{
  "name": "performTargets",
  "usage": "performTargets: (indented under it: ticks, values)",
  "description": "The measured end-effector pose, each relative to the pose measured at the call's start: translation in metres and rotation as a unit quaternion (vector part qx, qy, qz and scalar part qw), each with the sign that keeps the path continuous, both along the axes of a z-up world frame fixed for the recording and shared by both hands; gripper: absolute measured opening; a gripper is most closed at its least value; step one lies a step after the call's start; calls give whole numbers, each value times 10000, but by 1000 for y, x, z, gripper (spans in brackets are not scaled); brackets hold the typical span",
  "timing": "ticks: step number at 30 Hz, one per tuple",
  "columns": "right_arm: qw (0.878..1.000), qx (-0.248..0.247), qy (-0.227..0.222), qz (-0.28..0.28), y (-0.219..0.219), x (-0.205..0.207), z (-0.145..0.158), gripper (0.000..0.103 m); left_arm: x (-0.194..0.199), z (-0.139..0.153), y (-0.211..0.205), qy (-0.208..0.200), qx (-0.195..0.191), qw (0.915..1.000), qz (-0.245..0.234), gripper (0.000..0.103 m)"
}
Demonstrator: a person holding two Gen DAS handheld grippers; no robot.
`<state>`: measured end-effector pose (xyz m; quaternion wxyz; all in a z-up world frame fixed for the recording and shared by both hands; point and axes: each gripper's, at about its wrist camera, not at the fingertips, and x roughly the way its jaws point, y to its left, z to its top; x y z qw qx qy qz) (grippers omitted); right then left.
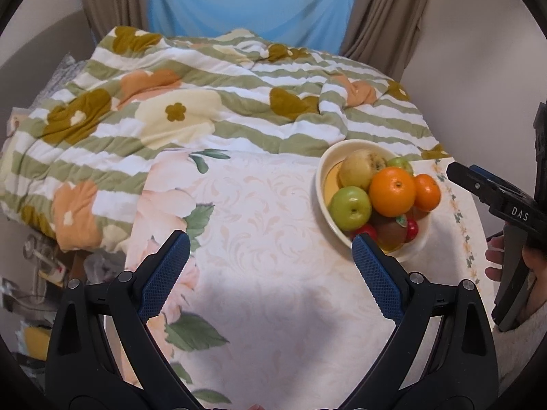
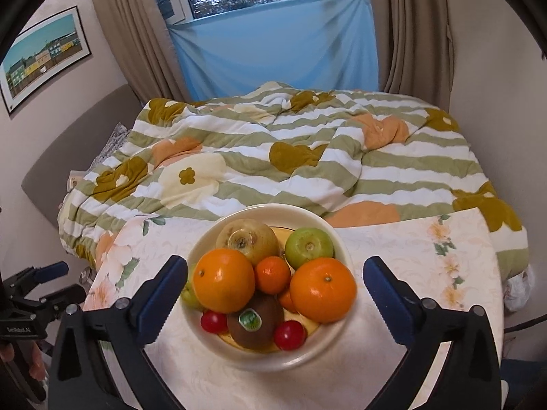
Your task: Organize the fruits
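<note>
A cream bowl [image 2: 336, 235] full of fruit stands on a floral tablecloth. It holds two oranges [image 2: 224, 280], a small mandarin [image 2: 272, 275], green apples [image 2: 309, 246], a yellow pear-like fruit [image 2: 248, 241], a kiwi [image 2: 254, 324] and small red tomatoes [image 2: 290, 335]. My right gripper [image 2: 275, 280] is open and empty, its jaws either side of the bowl, above it. My left gripper [image 1: 270, 251] is open and empty over bare cloth left of the bowl [image 1: 321, 184]. The right gripper [image 1: 478, 184] shows at the right edge of the left wrist view.
The table [image 1: 259, 300] has a pale flowered cloth. Behind it lies a bed with a striped floral quilt [image 2: 273, 157], then curtains and a blue sheet [image 2: 273, 48] over the window. Clutter [image 1: 41, 273] sits on the floor at the left.
</note>
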<state>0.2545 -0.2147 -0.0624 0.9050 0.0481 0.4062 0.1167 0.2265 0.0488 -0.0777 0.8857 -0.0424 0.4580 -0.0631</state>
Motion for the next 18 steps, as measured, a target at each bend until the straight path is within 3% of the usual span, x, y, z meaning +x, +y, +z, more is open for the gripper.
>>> performTargets:
  ticks: [10,18]
  values:
    - [9992,-282,-291,-22,-17,-71,66,102,-62,64,-27,-546,303,9978,206,103]
    - [9976,-574,-269,-295,-28,-127,89,102,-114,93,-40,-896,476,9943,331,103]
